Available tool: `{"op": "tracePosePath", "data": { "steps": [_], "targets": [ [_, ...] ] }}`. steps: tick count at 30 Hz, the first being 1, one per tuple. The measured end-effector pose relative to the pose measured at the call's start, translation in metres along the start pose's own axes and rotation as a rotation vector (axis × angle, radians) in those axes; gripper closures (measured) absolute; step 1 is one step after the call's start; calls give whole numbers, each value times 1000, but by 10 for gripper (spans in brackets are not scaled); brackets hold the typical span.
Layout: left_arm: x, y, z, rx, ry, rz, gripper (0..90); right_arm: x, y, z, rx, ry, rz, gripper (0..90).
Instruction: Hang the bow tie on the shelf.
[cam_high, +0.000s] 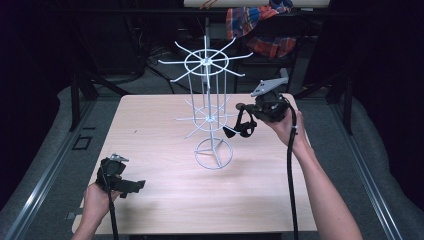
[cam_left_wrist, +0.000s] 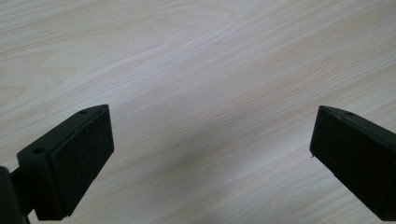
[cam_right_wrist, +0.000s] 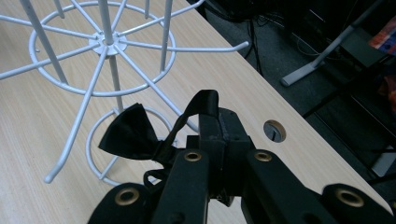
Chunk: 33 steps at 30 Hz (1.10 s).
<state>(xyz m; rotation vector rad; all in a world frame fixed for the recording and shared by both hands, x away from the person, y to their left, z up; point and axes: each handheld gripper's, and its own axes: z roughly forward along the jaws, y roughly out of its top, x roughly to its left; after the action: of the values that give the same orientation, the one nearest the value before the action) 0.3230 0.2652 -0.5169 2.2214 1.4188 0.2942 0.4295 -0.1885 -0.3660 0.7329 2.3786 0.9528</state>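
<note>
The right gripper (cam_high: 246, 124) was clenched on the strap of a black bow tie (cam_high: 231, 132), holding it up off the table (cam_high: 150, 130) just beside the white wire rack (cam_high: 210, 100). From the right gripper view the tie (cam_right_wrist: 130, 135) hung to one side of the closed jaws, its strap (cam_right_wrist: 201, 103) looped up over them, with one of the rack's lower hooks (cam_right_wrist: 70, 149) passing close by. It looked to me as though the tie was meant to go on a hook, and that part was not yet done: the strap was near the wire arms but not over any of them, as far as I could tell. The pick-up was already behind it; the hanging and the letting go were what remained.

The left gripper (cam_high: 131, 186) rested low at the near left of the table, well apart from the rack. Its jaws stood wide apart with nothing between them, only bare wood (cam_left_wrist: 201, 84) underneath. All the hooks I could see on the rack carried nothing, so this seemed to be the first item.
</note>
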Motion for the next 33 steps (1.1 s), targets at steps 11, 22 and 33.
{"op": "tracePosePath", "data": {
  "steps": [11,22,33],
  "targets": [
    [1,-2,-1,3,-8,0,0,1,0,4,7,1,7,900],
    [1,-2,1,12,-11,-1,0,-10,-7,13,15,9,-5,900],
    [1,-2,1,14,-13,0,0,-19,-13,23,-1,67,34,899]
  ]
}}
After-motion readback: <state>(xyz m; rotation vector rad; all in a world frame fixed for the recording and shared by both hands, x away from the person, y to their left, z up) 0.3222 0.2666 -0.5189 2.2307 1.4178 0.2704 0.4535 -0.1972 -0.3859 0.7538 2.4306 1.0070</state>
